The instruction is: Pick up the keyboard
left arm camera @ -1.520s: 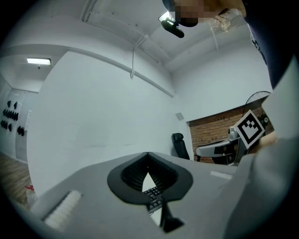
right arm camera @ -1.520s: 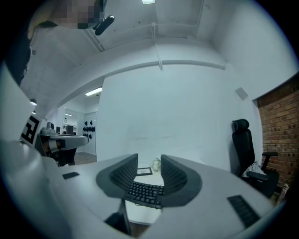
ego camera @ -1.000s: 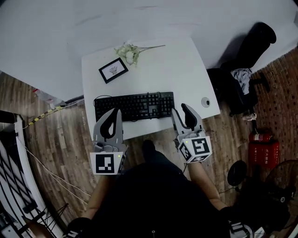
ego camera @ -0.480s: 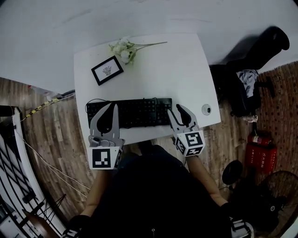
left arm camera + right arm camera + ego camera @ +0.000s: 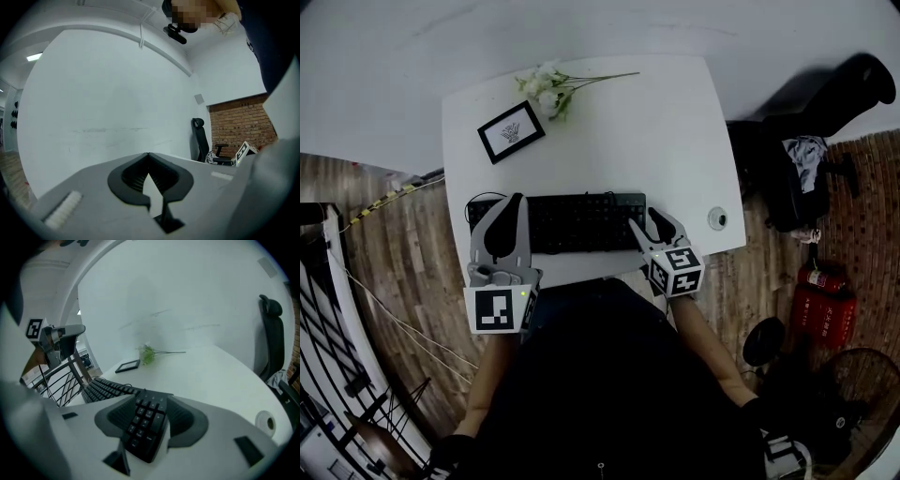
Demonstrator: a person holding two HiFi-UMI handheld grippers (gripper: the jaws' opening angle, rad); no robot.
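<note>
Far left, the left gripper (image 5: 516, 201) sits above the left end of the keyboard (image 5: 572, 222). Its own view shows the two jaws pressed together at the tips, nothing between them, just white wall beyond. One marker cube (image 5: 499, 309) rides on it, black squares on white, no readable text.

Up the white table (image 5: 656, 122) there's one black picture frame (image 5: 511, 132). It holds a small dark drawing, too small to read. Just beside it lies one spray of pale flowers (image 5: 546, 89), stems pointing right.

Now the centre: one black keyboard, lying along the table's near edge, and the key legends can't be made out.

At its right end, the right gripper (image 5: 643, 217) has its jaws closed in on the number-pad end. The right gripper view shows those keys sitting squarely between the two dark pads, the left pad against the keyboard. A second marker cube (image 5: 677, 270) sits on this one, so that's two grippers and two cubes.

Further right, one small round object (image 5: 717, 218) rests near the table's right edge, well apart from the keyboard. Off the table stands one black office chair (image 5: 839, 89). Below it there's one red fire extinguisher (image 5: 814, 305), with pale lettering on its label too small to read.
</note>
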